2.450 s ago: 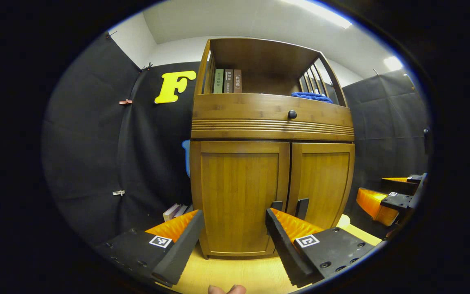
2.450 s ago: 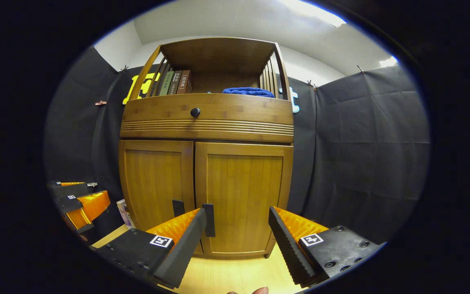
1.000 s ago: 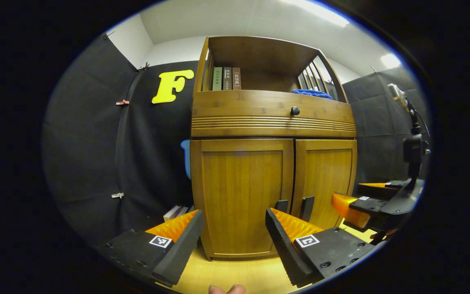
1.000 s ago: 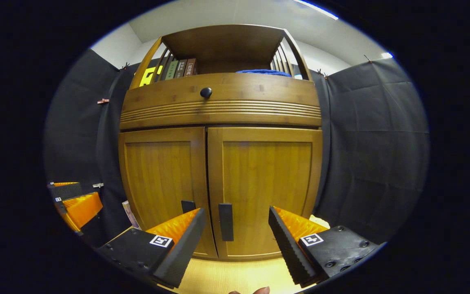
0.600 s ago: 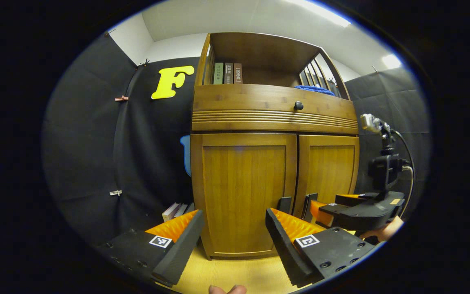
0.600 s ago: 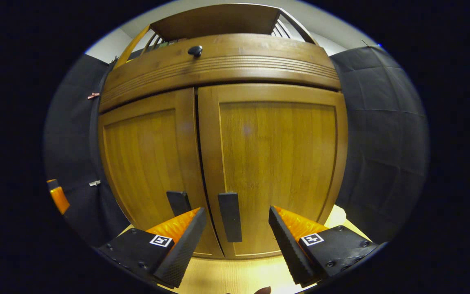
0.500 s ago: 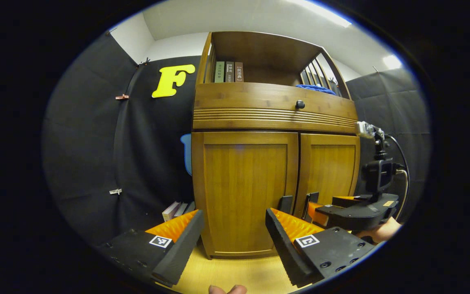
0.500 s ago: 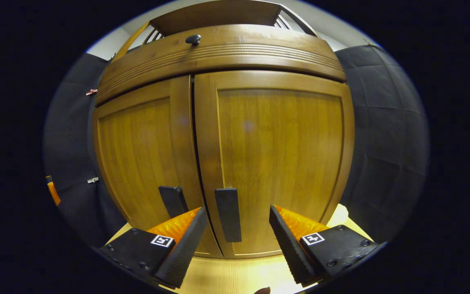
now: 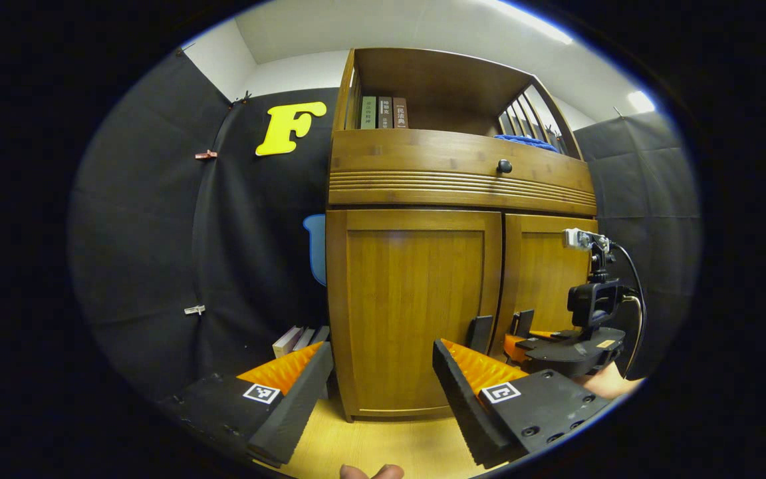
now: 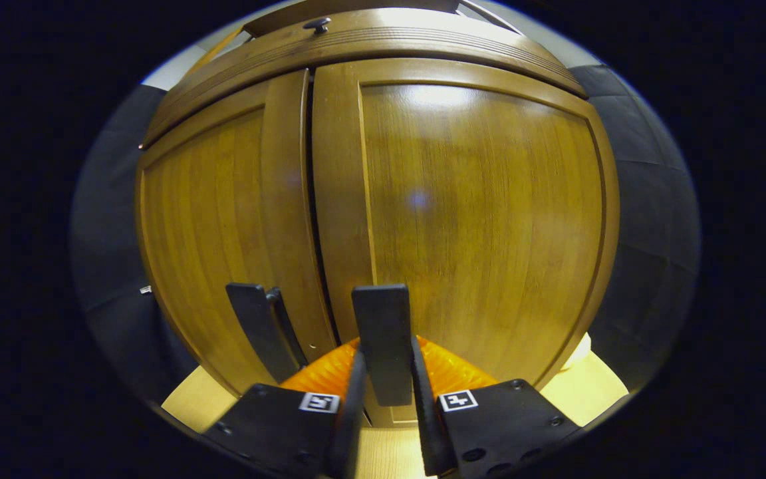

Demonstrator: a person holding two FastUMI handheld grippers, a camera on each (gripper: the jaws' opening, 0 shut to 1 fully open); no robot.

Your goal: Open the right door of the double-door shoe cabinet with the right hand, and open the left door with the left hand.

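While both doors are closed, the left gripper view shows the shoe cabinet (image 9: 449,199) standing on the wooden floor (image 9: 383,442), its left door (image 9: 413,309) directly ahead. The left gripper (image 9: 383,379) is wide open and holds nothing. The left door handle (image 9: 479,334), a vertical bar at that door's inner edge near its lower corner, lies ahead and to the right of the gap between the fingers, apart from them. Further right, the right gripper (image 9: 522,340) is at the right door handle (image 9: 522,322), a hand (image 9: 606,382) behind it.

From the right gripper view, the right gripper (image 10: 384,392) is closed on the right door handle (image 10: 382,339), one finger against each long side of the upright bar. This handle sits at the inner edge of the right door (image 10: 483,219), just beside the centre seam. The left door handle (image 10: 260,336) stands just left of it.

Judgement: the right door is ready to be pulled outward about its outer edge; the left gripper must move right and forward to straddle its own handle.
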